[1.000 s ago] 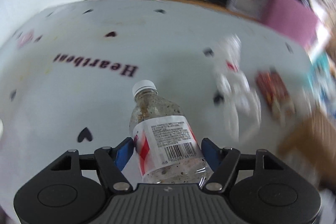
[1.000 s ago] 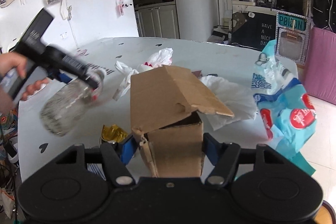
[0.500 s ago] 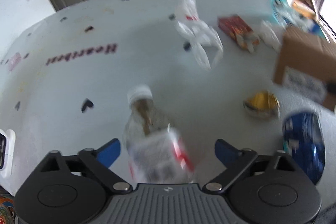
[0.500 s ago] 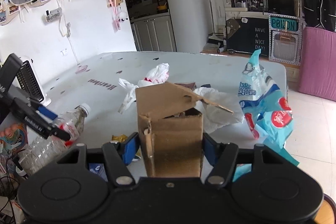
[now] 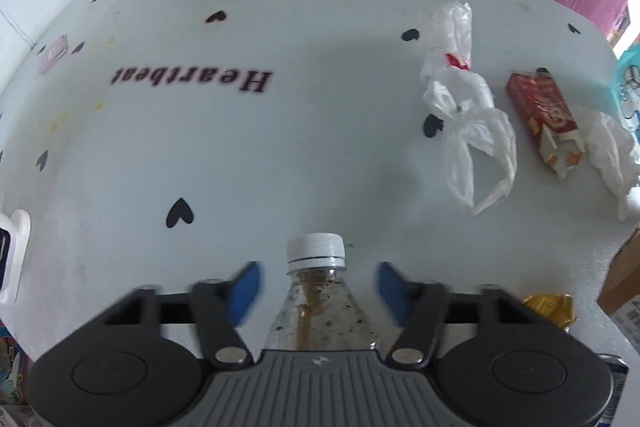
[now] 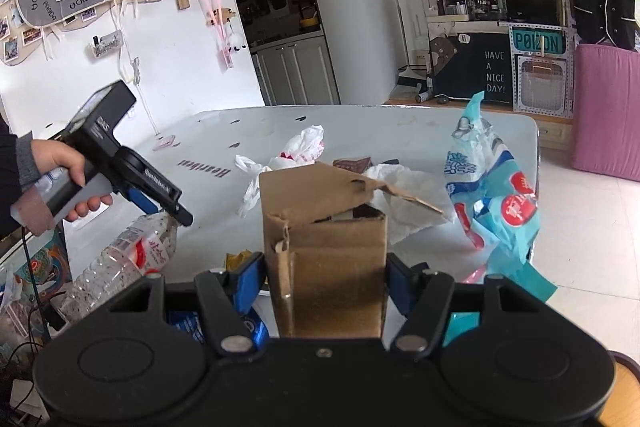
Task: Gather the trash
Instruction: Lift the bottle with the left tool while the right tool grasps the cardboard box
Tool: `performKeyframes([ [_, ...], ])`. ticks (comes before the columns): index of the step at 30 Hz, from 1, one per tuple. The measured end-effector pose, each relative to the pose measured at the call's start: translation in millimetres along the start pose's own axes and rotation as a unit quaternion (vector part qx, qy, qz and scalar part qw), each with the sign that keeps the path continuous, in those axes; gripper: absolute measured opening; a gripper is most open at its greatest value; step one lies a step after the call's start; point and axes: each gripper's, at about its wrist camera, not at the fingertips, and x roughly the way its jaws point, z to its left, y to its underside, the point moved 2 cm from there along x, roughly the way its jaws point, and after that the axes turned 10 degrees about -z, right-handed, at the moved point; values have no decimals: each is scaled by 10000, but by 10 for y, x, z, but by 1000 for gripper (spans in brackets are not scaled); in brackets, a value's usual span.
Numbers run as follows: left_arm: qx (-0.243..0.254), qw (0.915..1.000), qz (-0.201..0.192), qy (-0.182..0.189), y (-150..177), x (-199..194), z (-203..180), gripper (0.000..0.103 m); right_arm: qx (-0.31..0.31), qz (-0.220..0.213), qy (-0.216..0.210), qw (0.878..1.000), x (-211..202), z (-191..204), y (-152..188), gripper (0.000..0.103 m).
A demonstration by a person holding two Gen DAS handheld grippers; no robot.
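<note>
The left tool [image 5: 318, 285] is standing wide open, its blue fingers [image 5: 245, 287] spread clear of the plastic bottle [image 5: 320, 301] that is lying between them without touching either pad. Only the bottle's white cap, neck and speckled shoulder are showing there; the rest is hiding under the tool body. From the right wrist view the same bottle [image 6: 120, 259] is hanging off the bench's near left edge, whether it is resting on the bench or in mid-air is hard to tell.

The right tool [image 6: 326, 285] is closing on a cardboard box [image 6: 328, 255], both blue pads pressing its side walls; the box's bottom is cut off behind the tool body and its torn flap is blocking the inside.

A gold foil wrapper [image 5: 550, 309] is lying just beside the left tool's right finger, partly covered by it. A blue packet [image 6: 192, 323] is peeking out under the right tool, mostly hidden.

Further along the bench [image 5: 280, 147], toward its right edge, a crumpled clear plastic bag [image 5: 466, 107] is lying just beside a red carton [image 5: 542, 111], with white tissue [image 5: 612, 155] touching the carton's torn end. A turquoise plastic bag [image 6: 492, 191] is drooping over the right edge.

The bench is wearing a white cover printed with black hearts and the blurred word "Heartbeat". Beyond its far edge, a pink upholstered seat [image 6: 606, 111], a "HAVE A NICE DAY!" sign and white cabinets are standing.
</note>
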Motion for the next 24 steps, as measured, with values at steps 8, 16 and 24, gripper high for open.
performKeyframes([
  [8,50,9959,-894,131,-58,-478,-22,34,60,-34,60,10000,-100,-53,-6,64],
  [16,74,9718,-2327,379,-75,-1482,-135,34,35,-311,68,9995,-334,3,-117,63],
  [24,392,9568,-2846,442,303,-1904,-273,34,-141,-276,148,9994,-484,37,-51,62],
])
